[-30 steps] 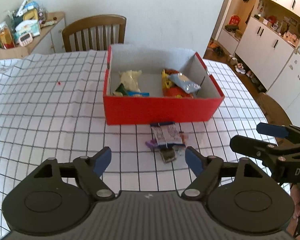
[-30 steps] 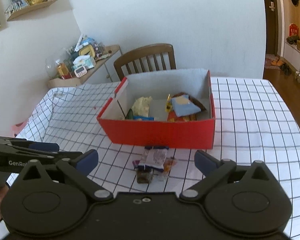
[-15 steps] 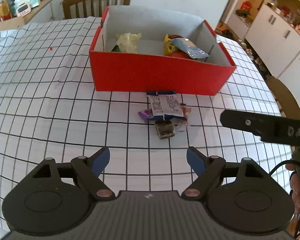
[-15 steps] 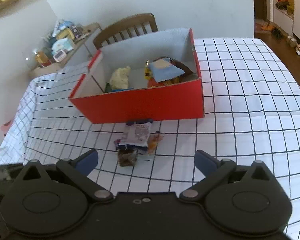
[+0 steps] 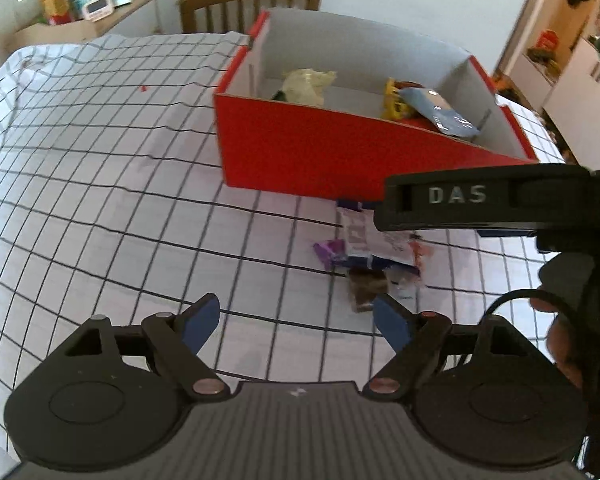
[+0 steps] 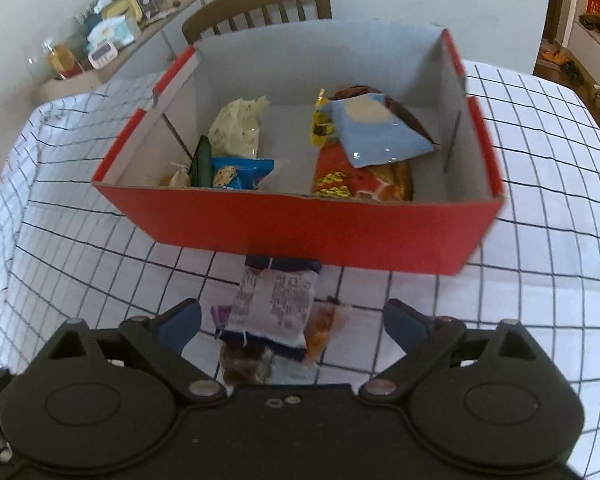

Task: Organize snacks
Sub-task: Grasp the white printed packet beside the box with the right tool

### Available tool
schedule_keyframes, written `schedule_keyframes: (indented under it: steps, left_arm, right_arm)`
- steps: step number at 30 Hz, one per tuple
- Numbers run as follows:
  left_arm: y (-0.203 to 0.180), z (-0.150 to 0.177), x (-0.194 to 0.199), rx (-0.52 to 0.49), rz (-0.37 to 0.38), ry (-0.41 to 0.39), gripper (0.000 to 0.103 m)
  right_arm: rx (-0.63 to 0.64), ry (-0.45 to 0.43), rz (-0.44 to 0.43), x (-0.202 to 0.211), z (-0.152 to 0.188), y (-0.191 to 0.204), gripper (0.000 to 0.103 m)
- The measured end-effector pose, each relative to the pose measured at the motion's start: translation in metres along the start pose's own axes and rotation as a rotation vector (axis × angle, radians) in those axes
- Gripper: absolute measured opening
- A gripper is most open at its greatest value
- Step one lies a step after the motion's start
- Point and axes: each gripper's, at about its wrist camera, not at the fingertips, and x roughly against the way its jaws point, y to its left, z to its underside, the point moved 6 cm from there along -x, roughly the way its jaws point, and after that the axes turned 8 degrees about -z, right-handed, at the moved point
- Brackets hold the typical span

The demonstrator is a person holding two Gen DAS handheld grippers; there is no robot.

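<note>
Centrally, red box (image 6: 300, 224) on checked tablecloth (image 6: 540, 184), wooden chair (image 6: 260, 4) behind

A pile of snack packets (image 6: 274, 320) is being seen lying on the tablecloth (image 6: 540, 320) between the right gripper's fingers (image 6: 182, 326), just before the box (image 6: 300, 228). More packets (image 6: 364, 136) are lying in the box. A chair (image 6: 260, 8) is standing behind it.
</note>
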Motion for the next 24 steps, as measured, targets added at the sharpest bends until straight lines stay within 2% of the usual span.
schedule_keyframes:
  steps: [13,17,21,24]
  left_arm:
    - [0.026,0.004,-0.014,0.058,-0.064,0.025,0.084]
    - [0.029,0.005,-0.016,0.059,-0.073,0.033,0.084]
    - [0.029,0.004,-0.015,0.050,-0.077,0.026,0.084]
    - [0.026,0.004,-0.015,0.040,-0.074,0.025,0.084]
  right_arm:
    - [0.017,0.047,0.024,-0.051,-0.001,0.016,0.075]
    - [0.044,0.051,0.050,-0.059,0.000,0.019,0.073]
    - [0.059,0.054,0.077,-0.062,0.000,0.019,0.059]
    - [0.066,0.055,0.082,-0.062,0.000,0.016,0.055]
